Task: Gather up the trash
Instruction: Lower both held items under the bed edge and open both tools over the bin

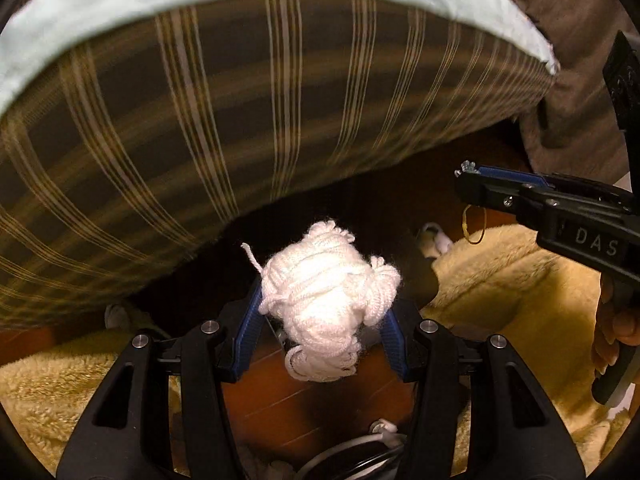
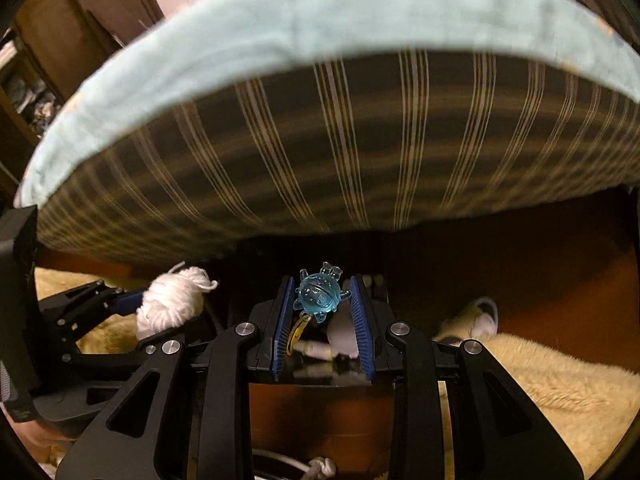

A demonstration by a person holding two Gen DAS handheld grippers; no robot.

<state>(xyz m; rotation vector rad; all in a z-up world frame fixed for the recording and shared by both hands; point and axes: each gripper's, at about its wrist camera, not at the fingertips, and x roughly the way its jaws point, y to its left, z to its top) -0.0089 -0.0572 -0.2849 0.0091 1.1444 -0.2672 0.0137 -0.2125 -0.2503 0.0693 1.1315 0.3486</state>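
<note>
Both grippers are loaded up, so this looks like the carry stage: pickups done, drop-off not. No bin or bag shows in either view, so the next move probably means swinging both hands away from the big striped brown mattress edge with the pale blue sheet (image 1: pixel 248 120) and finding wherever the trash goes, while keeping the squeeze steady.

The left gripper (image 1: pixel 324 300) is clamped on a fluffy white bundle of tangled yarn (image 1: pixel 328 304), held just below the mattress edge and above the dark reddish wood floor (image 1: pixel 312 392). It's a loose, loopy wad with a stray strand poking out on one side and a few loops hanging under the blue pads. Soft stuff like that squashes a lot, so I'd guess it could slip if the grip eases.

The right gripper (image 2: pixel 320 304) is pinching a small translucent blue plastic turtle-shaped charm (image 2: pixel 319 294) right at the tips, also just under the mattress edge. Something yellowish dangles beneath it, maybe a band or tag, but it's too blurry to call. The charm is hard and knobby and only caught by its sides, so that hold seems the riskier one.

A cream shaggy rug (image 2: pixel 552 384) lies on the floor below the mattress, beside both hands.
</note>
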